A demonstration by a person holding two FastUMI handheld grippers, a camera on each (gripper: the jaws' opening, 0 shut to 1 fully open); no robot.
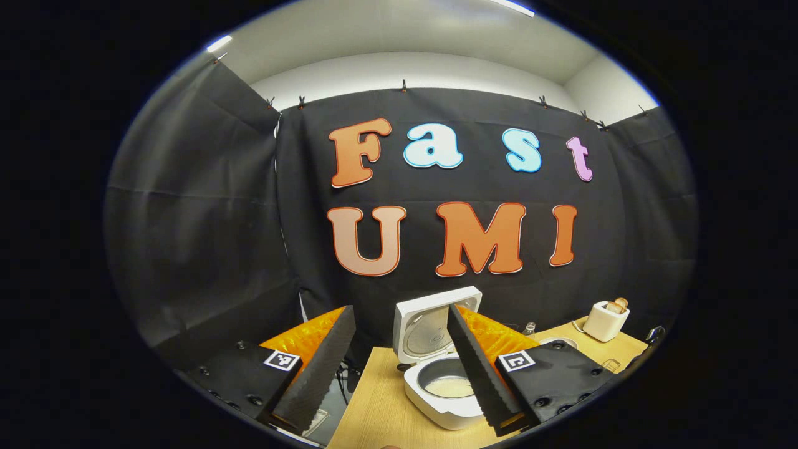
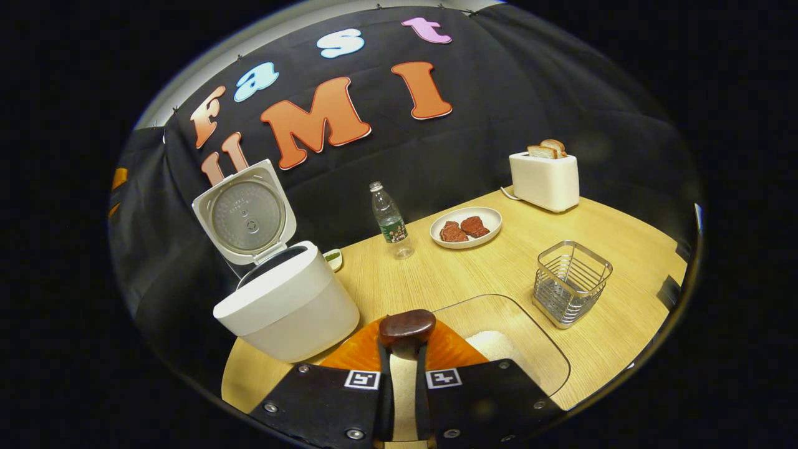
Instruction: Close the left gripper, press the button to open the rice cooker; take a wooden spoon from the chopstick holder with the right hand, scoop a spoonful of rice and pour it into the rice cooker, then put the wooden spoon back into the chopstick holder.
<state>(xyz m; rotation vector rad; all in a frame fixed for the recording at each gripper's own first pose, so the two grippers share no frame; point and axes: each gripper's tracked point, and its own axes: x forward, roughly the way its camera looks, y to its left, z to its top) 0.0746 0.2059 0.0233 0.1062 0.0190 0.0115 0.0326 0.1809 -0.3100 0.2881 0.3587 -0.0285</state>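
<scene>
The left gripper (image 1: 399, 368) is hanging above the near edge of the pale wooden table (image 1: 374, 405), its two fingers spread wide apart and gripping nothing, with the one white rice cooker (image 1: 436, 386) showing between them, lid (image 1: 430, 324) raised and a little rice lying in its inner pot. In the right gripper view, the right gripper (image 2: 404, 374) is clamping both fingers on the handle of the one wooden spoon (image 2: 407, 328), whose dark brown bowl is sitting just above the fingertips, over a clear shallow tray (image 2: 536, 349) that is holding a small heap of white rice (image 2: 492, 343). Left to right across the table are standing the open rice cooker (image 2: 290, 305), one clear plastic water bottle (image 2: 389, 218), one white plate (image 2: 492, 227) bearing two brown pieces of meat, one silver wire chopstick holder (image 2: 570, 284), and, farther back, one white toaster (image 2: 545, 181) carrying two slices of bread.
</scene>
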